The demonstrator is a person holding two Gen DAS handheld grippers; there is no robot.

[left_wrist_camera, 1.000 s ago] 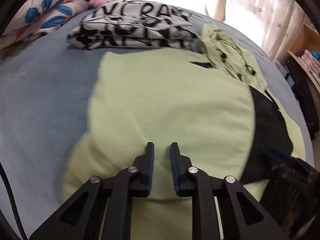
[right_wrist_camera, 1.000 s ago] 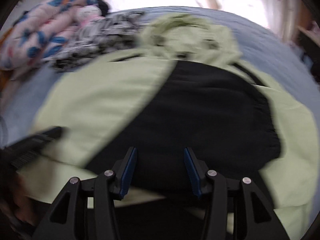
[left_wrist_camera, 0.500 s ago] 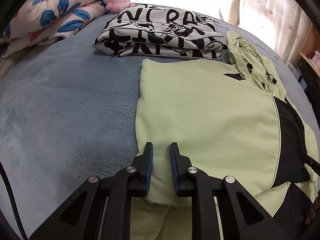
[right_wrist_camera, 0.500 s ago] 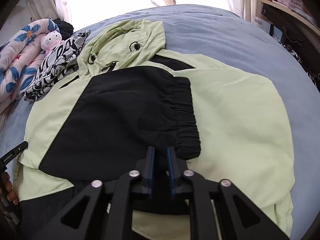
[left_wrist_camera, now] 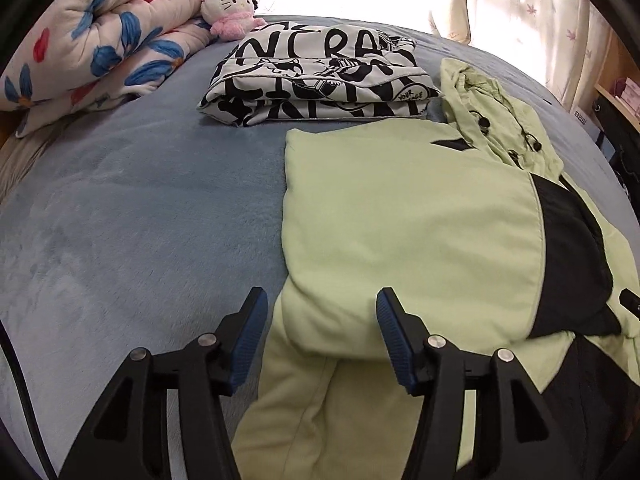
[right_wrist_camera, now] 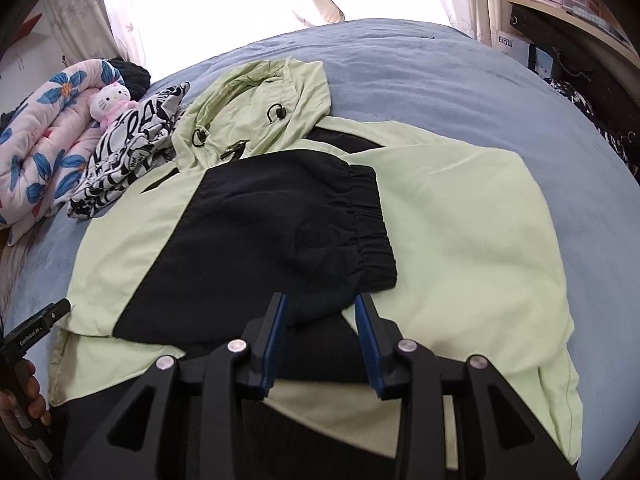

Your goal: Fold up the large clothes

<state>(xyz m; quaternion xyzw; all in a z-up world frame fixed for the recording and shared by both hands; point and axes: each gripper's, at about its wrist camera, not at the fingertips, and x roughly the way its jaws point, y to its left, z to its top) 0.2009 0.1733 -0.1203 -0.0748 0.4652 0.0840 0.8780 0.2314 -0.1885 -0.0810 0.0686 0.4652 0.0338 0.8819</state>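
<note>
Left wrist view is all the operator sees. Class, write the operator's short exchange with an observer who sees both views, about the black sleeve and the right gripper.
Operator: Where does the black sleeve end?
Observer: The black sleeve ends in a gathered elastic cuff, lying flat across the green jacket.
Operator: Is the right gripper holding it?
Observer: No. The right gripper has just been opening its jaws. The sleeve's near edge shows between them, but the pads do not pinch it.
</note>
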